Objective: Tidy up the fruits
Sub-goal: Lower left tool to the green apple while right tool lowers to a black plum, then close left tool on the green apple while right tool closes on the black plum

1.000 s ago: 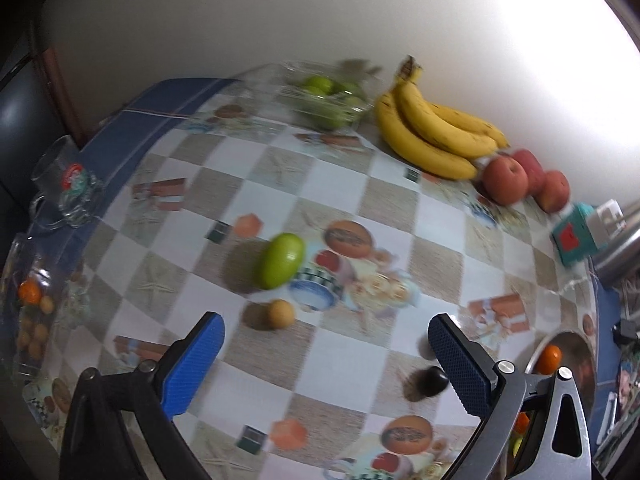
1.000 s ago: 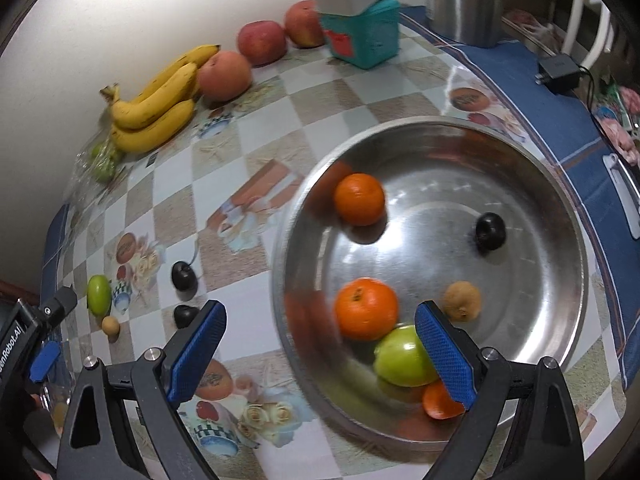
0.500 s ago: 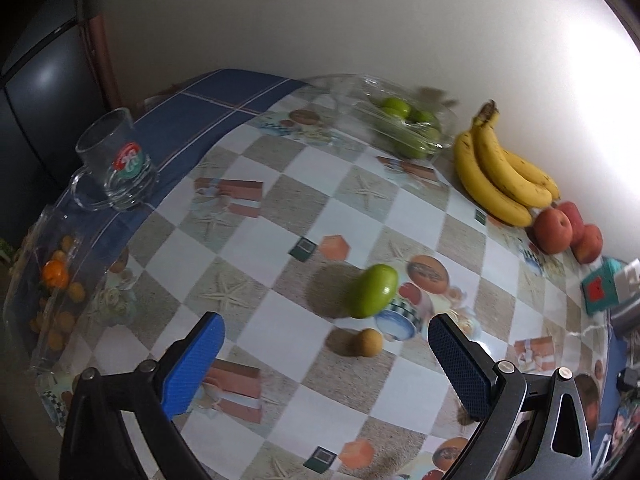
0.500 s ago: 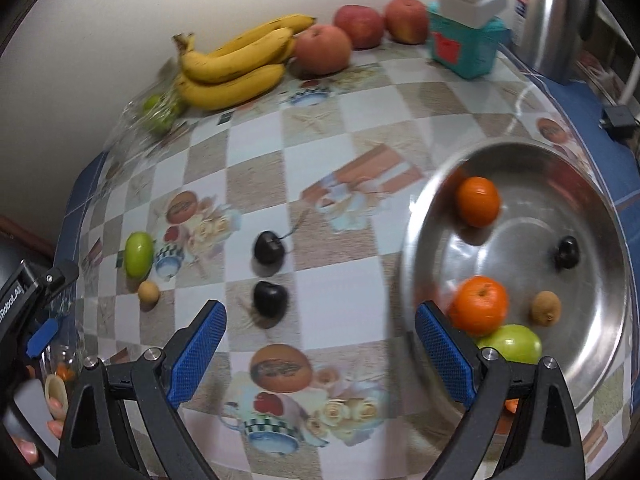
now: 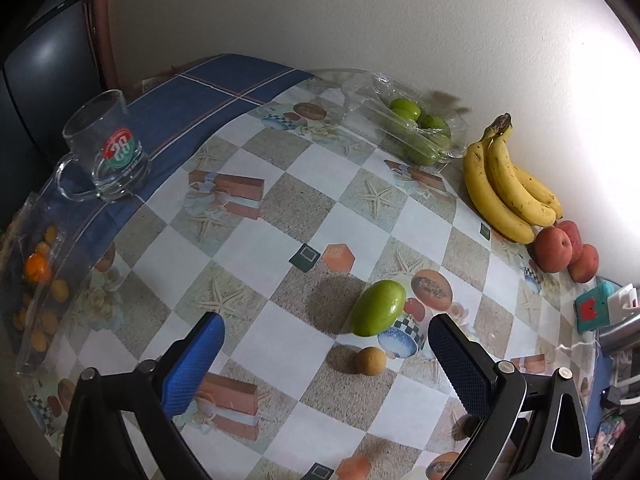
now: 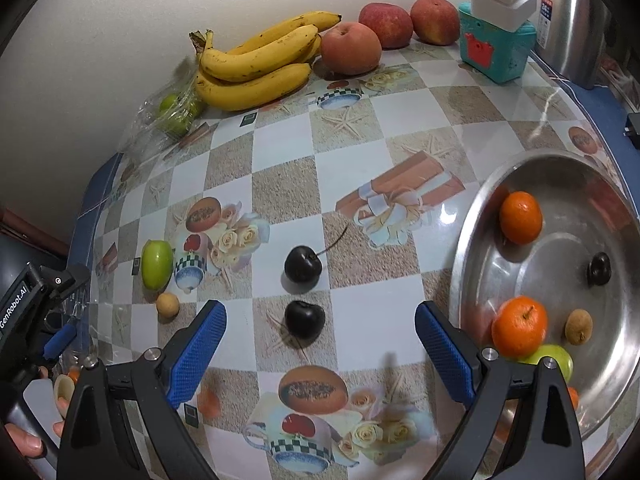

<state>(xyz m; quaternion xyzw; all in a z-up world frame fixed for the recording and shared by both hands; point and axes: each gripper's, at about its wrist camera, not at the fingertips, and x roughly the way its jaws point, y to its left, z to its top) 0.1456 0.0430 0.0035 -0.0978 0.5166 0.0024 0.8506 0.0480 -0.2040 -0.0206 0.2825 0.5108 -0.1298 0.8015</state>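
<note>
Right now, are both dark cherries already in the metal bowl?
No, two dark cherries lie on the tablecloth, left of the metal bowl.

On the black body of the left tool (image 6: pixel 24 300), seen from the right wrist camera, I read white lettering "GenRobot.AI", its first letter cut at the edge. The clear glass handled mug (image 5: pixel 105 152) carries a round red and green emblem with white figures I cannot make out. The steel kettle (image 6: pixel 572 20) bears a small label where I read "24"; the rest is too small.
</note>
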